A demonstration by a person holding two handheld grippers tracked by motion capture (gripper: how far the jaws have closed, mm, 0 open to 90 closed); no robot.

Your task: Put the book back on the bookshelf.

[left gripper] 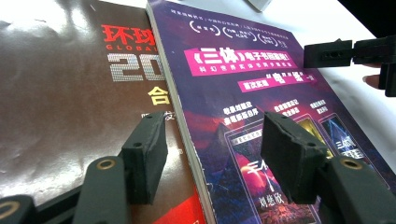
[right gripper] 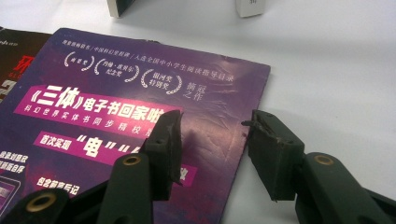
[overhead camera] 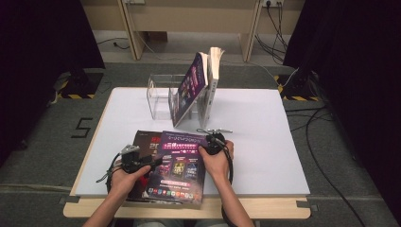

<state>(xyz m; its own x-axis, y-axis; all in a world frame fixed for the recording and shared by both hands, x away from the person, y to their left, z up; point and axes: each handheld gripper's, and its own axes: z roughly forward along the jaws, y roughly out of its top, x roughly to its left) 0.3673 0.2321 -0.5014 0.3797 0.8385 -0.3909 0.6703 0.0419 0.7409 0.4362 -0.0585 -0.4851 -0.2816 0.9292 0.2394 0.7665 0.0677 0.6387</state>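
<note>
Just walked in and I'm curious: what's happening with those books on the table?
A person holds a gripper in each hand over a purple book lying flat, overlapping a dark book. The left gripper straddles the purple book's left edge and the right gripper its right edge, both open, gripping nothing. Behind, two more books stand in a clear rack.

On the white desk (overhead camera: 265, 142), a purple book (overhead camera: 178, 165) lay flat, overlapping a dark brown book (overhead camera: 142, 142) beneath its left side. The left gripper (overhead camera: 149, 162) sat at the purple book's left edge, the right gripper (overhead camera: 213, 137) at its upper right corner. Behind them, two books (overhead camera: 201, 85) leaned in a clear acrylic stand (overhead camera: 158, 97).
</note>
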